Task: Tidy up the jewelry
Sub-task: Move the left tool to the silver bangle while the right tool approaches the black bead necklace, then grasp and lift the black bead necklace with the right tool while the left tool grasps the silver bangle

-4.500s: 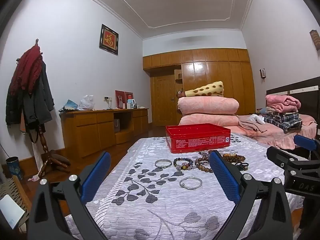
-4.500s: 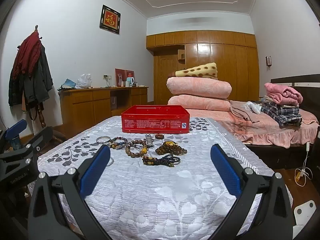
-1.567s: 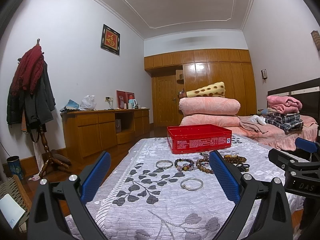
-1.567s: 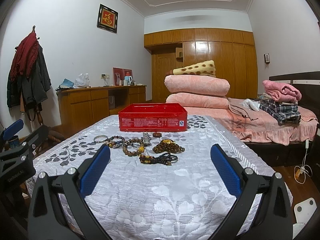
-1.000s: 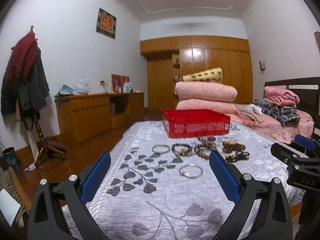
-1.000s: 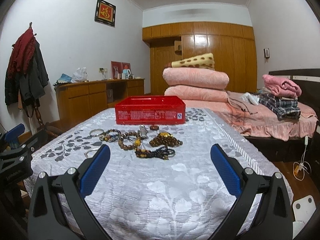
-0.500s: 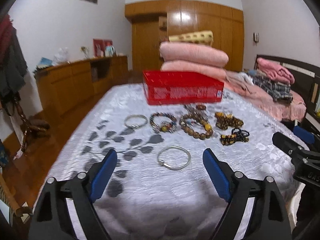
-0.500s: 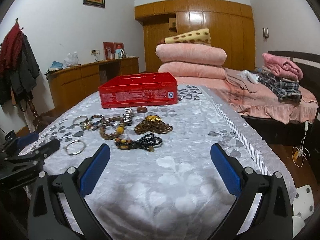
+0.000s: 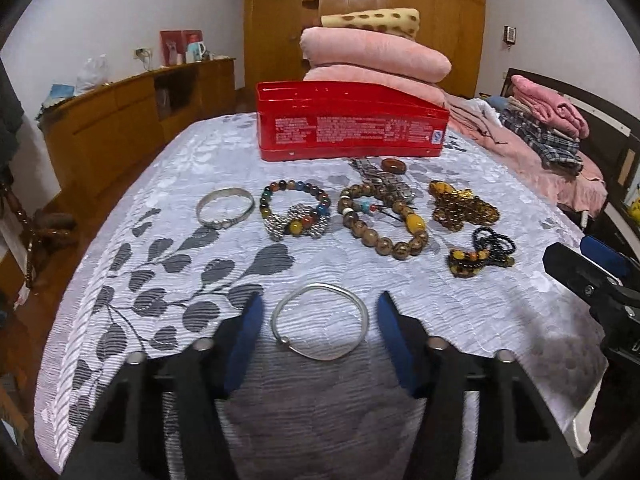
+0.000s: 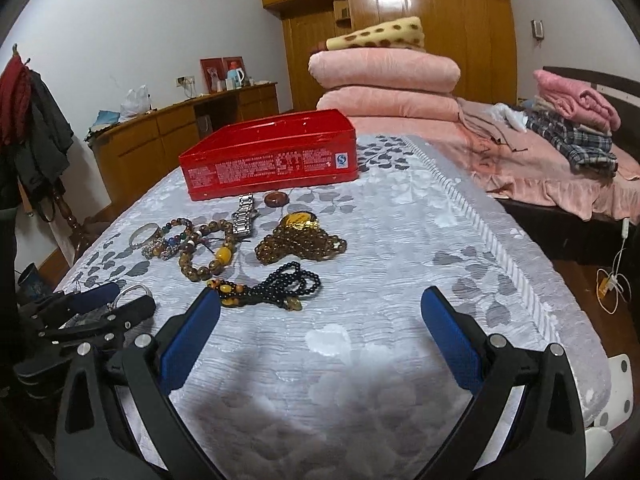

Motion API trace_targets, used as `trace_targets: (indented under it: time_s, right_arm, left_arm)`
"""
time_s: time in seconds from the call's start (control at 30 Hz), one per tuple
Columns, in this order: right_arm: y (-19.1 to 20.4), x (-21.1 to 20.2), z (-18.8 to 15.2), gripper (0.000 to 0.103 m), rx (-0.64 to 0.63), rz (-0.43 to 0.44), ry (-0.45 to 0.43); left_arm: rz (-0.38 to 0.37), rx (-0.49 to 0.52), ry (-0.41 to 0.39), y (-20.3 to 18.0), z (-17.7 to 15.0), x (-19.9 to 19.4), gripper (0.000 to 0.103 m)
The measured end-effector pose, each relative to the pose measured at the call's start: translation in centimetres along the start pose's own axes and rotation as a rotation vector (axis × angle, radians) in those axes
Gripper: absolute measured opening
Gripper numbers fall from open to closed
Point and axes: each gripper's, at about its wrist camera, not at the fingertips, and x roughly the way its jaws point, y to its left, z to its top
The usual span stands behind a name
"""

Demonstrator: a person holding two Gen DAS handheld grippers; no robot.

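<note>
A thin silver bangle (image 9: 319, 322) lies flat on the white leaf-patterned bedspread (image 9: 160, 200), between the blue pads of my left gripper (image 9: 319, 320). Its jaws are closing, with a gap left on each side of the bangle. Behind it lie a second silver bangle (image 9: 225, 207), several bead bracelets (image 9: 295, 212), a metal watch (image 10: 243, 216) and an amber bead heap (image 10: 300, 242). A black bead string (image 10: 276, 286) lies just ahead of my right gripper (image 10: 320, 320), which is open and empty. The open red tin box (image 9: 350, 128) stands behind the jewelry.
Folded pink quilts (image 10: 384, 76) are stacked behind the box. A bed with folded clothes (image 10: 572, 132) is to the right, a wooden sideboard (image 9: 120, 120) to the left. The bedspread drops off at the near and right edges.
Both grippers tilted down and moved in over the bedspread. The left gripper's jaws narrowed from wide open around the thin silver bangle. The right gripper stayed wide open.
</note>
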Motion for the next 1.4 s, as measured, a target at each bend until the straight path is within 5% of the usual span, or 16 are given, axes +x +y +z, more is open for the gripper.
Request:
trace_targets:
  time_s: [0.43, 0.57, 1.03, 1.13, 1.27, 1.4]
  right_arm:
    - [2.2, 3.3, 1.3, 0.095, -0.041, 0.045, 0.133]
    - [2.6, 4.7, 1.5, 0.081, -0.039, 0.052, 0.194]
    - [4.1, 6.9, 2.1, 0.069, -0.088, 0.036, 0.279]
    - [4.1, 6.9, 2.2, 0.060, -0.089, 0.045, 0.276]
    - [3.6, 6.7, 2.3, 0.006, -0.077, 0.088, 0.279]
    - [3.0, 6.4, 2.2, 0.008, -0.051, 0.117, 0.290]
  left_arm:
    - [-0.008, -0.022, -0.007, 1.3, 1.1, -0.1, 0.049]
    - [0.000, -0.049, -0.005, 2.3, 1.6, 0.2, 0.049]
    - [-0.022, -0.065, 0.000, 3.3, 2.3, 0.6, 0.049]
    - [-0.026, -0.065, -0.002, 3.4, 2.3, 0.6, 0.049]
    - [-0.025, -0.062, -0.009, 3.2, 2.2, 0.4, 0.049]
    - [-0.024, -0.063, -0.012, 3.2, 2.2, 0.2, 0.049]
